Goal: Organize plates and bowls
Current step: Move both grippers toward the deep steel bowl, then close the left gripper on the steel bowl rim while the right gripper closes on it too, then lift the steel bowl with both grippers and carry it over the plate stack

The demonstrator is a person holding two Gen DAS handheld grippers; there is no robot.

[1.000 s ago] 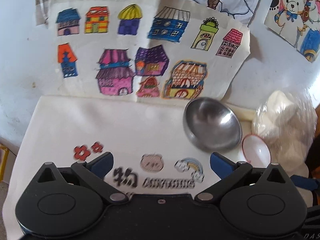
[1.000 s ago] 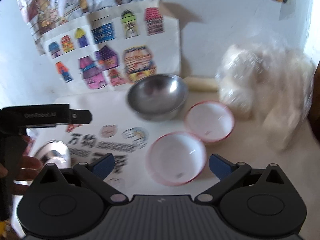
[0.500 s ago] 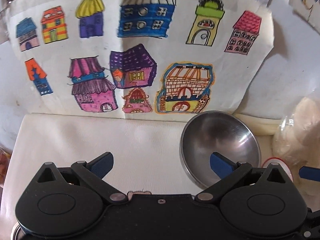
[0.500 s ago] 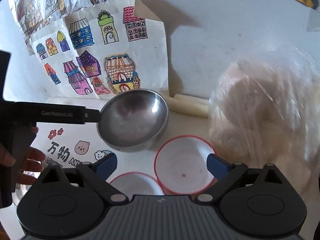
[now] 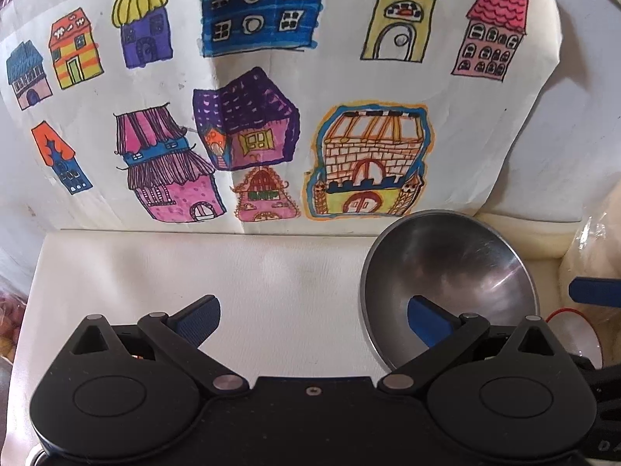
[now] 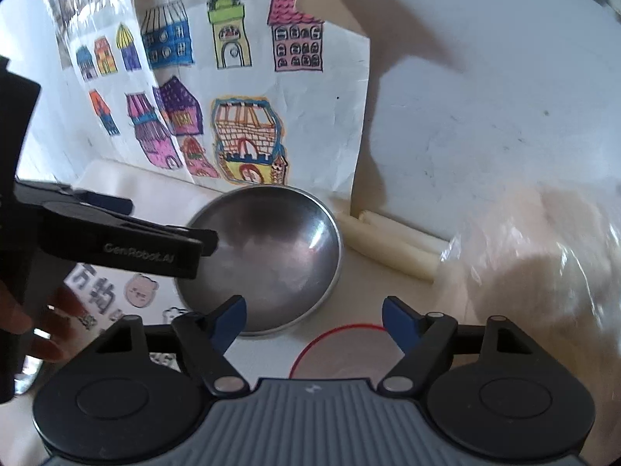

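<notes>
Left wrist view: The left gripper [image 5: 312, 316] stands with its jaws wide apart and nothing between them. Its left fingertip [image 5: 198, 316] lies over the white mat [image 5: 194, 272]. Its right fingertip [image 5: 427, 322] lies in line with the inside of the steel bowl [image 5: 450, 272]; contact cannot be confirmed. The steel bowl sits upright at the far right corner of the mat, just below the house drawing [image 5: 271, 97] that leans against the wall. A sliver of the red-rimmed bowl [image 5: 574, 334] shows at the right edge, near the steel bowl. A blue fingertip of the right gripper [image 5: 594, 291] enters from the right.

Right wrist view: The right gripper [image 6: 314, 320] has its jaws spread apart, gripping nothing. Between and just below its fingertips lies the red-rimmed bowl [image 6: 345, 353], partly hidden by the gripper body. The steel bowl [image 6: 268, 256] sits directly behind it, upright, close to the red rim. The left gripper [image 6: 155, 250] reaches in from the left, its tip over the steel bowl's left rim. The person's left hand [image 6: 42, 326] holds its handle. A clear plastic bag [image 6: 535, 272] of pale contents stands at the right. A cream roll [image 6: 396, 244] lies along the wall between the steel bowl and the bag.
</notes>
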